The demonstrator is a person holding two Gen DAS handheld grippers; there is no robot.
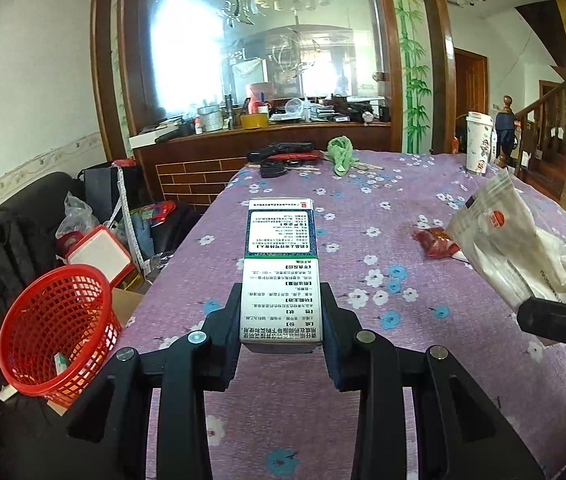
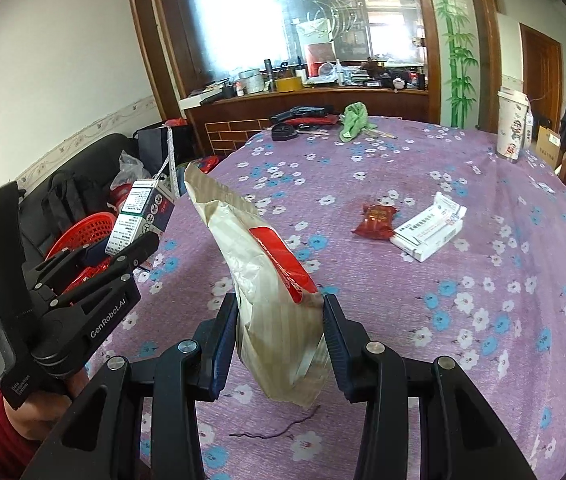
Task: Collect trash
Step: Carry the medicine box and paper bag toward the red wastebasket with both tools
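Note:
My left gripper (image 1: 282, 312) is shut on a white and blue medicine box (image 1: 281, 268), held above the purple flowered tablecloth (image 1: 363, 264). It also shows in the right wrist view (image 2: 131, 248) with the box (image 2: 139, 216), over the table's left edge. My right gripper (image 2: 281, 332) is shut on a crumpled white and red plastic bag (image 2: 267, 276), also seen in the left wrist view (image 1: 511, 248). A red snack wrapper (image 2: 377, 221) and a white medicine box (image 2: 429, 232) lie on the table. A red mesh basket (image 1: 53, 332) stands on the floor to the left.
A tall paper cup (image 2: 513, 126), a green cloth (image 2: 353, 120) and dark items (image 2: 303, 118) sit at the far side of the table. A black sofa with bags (image 1: 23, 248) is to the left, and a cluttered wooden counter (image 1: 267, 128) is behind.

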